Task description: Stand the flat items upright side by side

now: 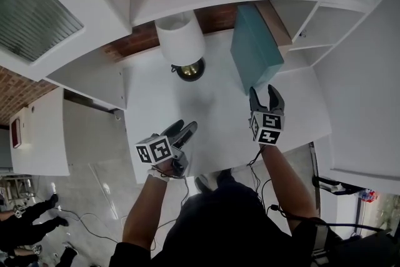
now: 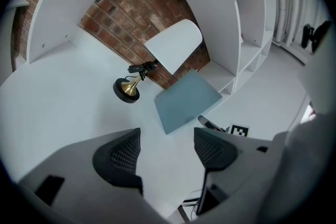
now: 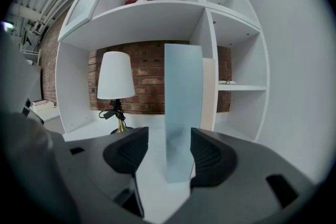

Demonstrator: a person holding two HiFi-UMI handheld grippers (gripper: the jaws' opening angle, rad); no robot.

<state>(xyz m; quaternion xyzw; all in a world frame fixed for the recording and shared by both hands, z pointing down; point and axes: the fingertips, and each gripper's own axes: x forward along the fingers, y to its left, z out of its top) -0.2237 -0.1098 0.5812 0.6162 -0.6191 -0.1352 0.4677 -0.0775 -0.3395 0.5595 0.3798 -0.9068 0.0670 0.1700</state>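
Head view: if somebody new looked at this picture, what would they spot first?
Probably the big teal book standing upright at the back right of the white desk, with the right gripper just in front of it, jaws apart. Next, the lamp with its white shade, at the back by the brick wall. The left gripper hangs open over the desk's near edge.

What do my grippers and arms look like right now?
Both the left gripper and right gripper have dark grey curved jaws with dotted pads, each carrying a white cube printed with black square markers. Black cables trail off the right wrist. The sleeves are dark.
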